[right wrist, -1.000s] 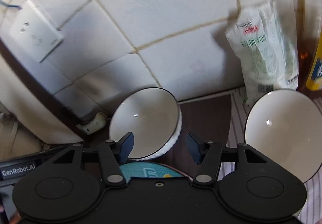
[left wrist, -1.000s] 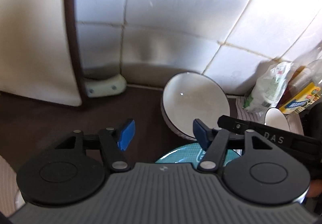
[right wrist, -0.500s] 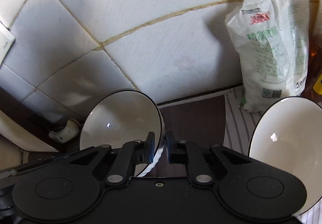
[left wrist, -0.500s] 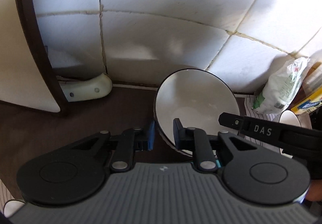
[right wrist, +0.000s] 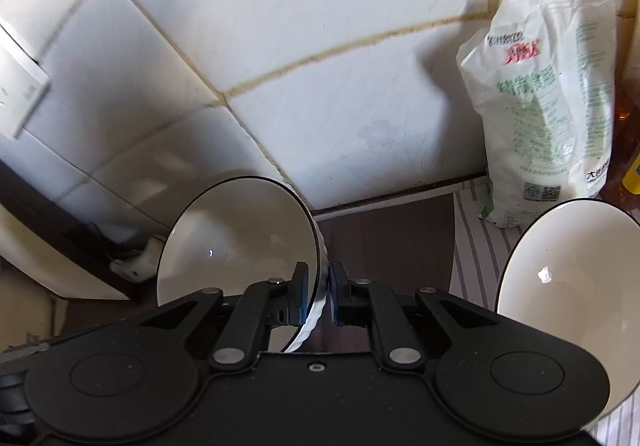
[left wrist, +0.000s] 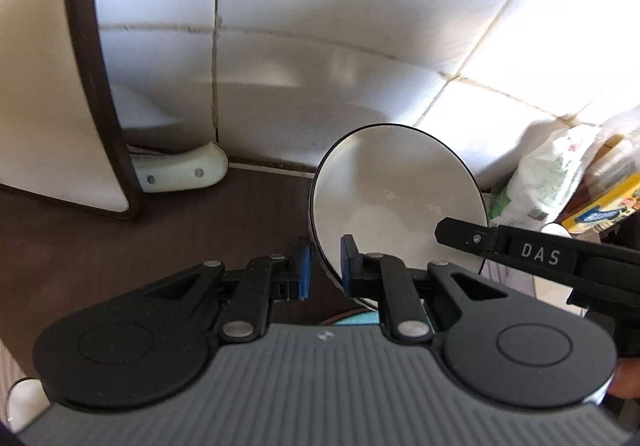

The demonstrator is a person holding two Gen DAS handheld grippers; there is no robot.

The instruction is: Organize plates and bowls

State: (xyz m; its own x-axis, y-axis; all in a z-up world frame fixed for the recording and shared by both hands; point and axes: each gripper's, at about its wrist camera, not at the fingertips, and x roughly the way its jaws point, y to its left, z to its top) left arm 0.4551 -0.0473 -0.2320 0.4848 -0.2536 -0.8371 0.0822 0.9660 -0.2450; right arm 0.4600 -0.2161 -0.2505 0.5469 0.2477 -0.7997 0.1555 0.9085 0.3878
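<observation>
Now both claws pinched the same round white bowl with a thin black rim [left wrist: 396,201], low in the middle of each frame, above the dark brown table [left wrist: 80,246]. Left claw [left wrist: 325,273] gripped one side of its rim; right claw [right wrist: 319,294] gripped another. A second white bowl [right wrist: 560,286] sat lower right.

"DAS": white letters on the black arm of the right gripper [left wrist: 536,256]. Green and red Chinese print, not legible: white bag [right wrist: 548,113].
</observation>
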